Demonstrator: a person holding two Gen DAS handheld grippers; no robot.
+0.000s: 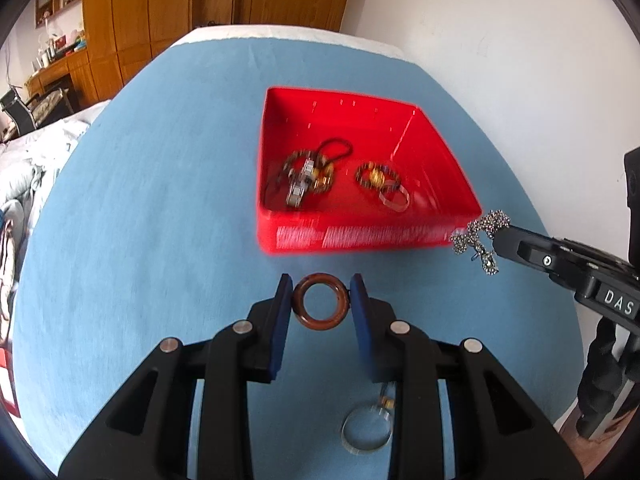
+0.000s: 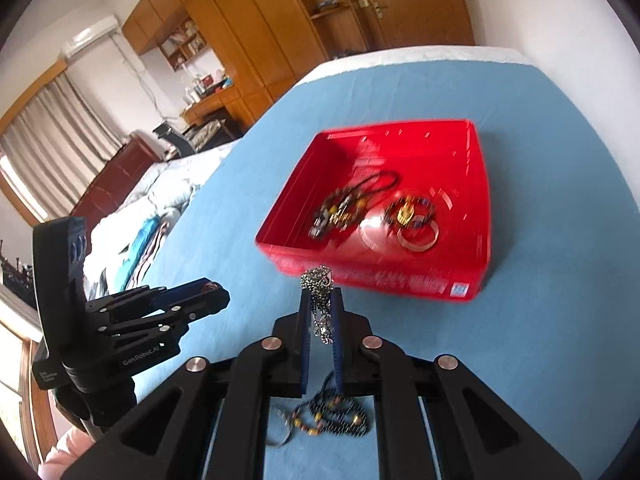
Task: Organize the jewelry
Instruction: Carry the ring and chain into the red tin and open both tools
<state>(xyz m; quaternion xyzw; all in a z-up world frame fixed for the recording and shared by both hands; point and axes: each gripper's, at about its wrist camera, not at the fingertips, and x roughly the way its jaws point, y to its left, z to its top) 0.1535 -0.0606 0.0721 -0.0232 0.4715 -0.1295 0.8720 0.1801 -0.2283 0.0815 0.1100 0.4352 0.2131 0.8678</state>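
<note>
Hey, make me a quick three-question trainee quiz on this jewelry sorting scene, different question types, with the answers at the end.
1. True or false: the red tray is empty.
2. What does the left gripper hold between its jaws?
3. The right gripper holds: A) a silver chain, B) a watch, C) nothing.

Key:
1. False; bracelets already lie in it.
2. A brown ring.
3. A, the silver chain.

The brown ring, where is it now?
In the left wrist view, the brown ring sits pinched in the left claw, just before the red tray.
</note>
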